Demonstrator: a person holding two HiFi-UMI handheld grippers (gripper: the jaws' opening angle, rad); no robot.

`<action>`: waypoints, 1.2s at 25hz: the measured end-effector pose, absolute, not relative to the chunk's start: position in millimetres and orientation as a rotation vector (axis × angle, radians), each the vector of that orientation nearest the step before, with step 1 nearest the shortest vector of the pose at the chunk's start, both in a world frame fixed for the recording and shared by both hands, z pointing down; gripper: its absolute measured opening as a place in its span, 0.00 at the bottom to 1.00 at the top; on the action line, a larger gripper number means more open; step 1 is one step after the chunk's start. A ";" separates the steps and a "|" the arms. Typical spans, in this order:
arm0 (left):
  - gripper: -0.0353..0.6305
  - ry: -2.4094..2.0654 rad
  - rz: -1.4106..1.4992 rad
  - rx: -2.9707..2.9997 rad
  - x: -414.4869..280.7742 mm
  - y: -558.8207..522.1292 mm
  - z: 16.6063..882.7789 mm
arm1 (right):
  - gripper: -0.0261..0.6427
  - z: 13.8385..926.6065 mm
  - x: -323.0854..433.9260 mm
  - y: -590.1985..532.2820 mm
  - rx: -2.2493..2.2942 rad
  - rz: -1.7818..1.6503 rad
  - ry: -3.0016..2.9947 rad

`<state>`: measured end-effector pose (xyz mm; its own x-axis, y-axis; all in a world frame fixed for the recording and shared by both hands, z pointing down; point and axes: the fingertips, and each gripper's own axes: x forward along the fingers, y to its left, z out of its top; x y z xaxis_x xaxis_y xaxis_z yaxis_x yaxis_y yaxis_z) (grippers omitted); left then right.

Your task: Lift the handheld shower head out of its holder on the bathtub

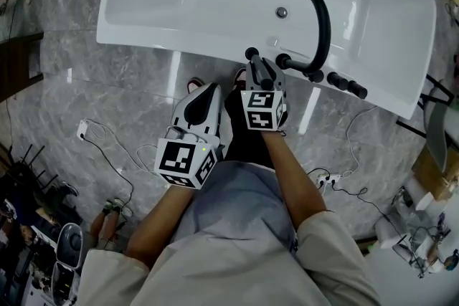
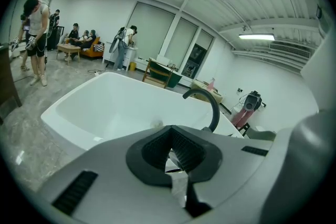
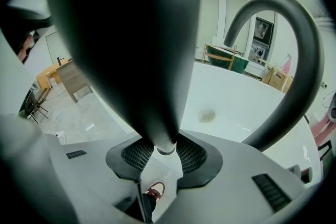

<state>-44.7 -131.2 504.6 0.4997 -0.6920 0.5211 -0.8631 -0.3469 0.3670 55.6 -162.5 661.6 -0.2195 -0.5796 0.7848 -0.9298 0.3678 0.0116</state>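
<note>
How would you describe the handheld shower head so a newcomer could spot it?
Find the white bathtub, then the row of black fittings on its near rim beside the arched spout. The handheld shower head is the leftmost piece, the only one clamped in the right gripper.

The tub (image 1: 179,3) is smooth, glossy white. The floor (image 1: 86,82) looks like polished grey stone and reflects the lights. The spout (image 1: 320,18) and shower head (image 3: 131,34) are matt black. The right gripper (image 3: 167,153) has a matt grey plastic shell, and its pads (image 3: 197,155) are black and finely ribbed. The shirt (image 1: 237,226) is pale cloth.
</note>
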 end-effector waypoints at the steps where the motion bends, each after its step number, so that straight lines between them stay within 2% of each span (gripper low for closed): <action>1: 0.06 -1.271 0.362 2.138 -43.6 -131.7 503.6 | 0.25 658.8 56.0 -162.1 1.305 0.617 -1.915; 30: 0.06 -1.276 0.261 2.185 -30.3 -144.7 471.6 | 0.25 573.0 50.8 -154.2 1.295 0.551 -2.046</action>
<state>-30.3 -144.7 471.6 0.5208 -0.7293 0.4437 -0.8450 -0.3665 0.3893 50.8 -154.2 573.0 -0.3041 -0.6336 0.7114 -0.9052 0.4250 -0.0085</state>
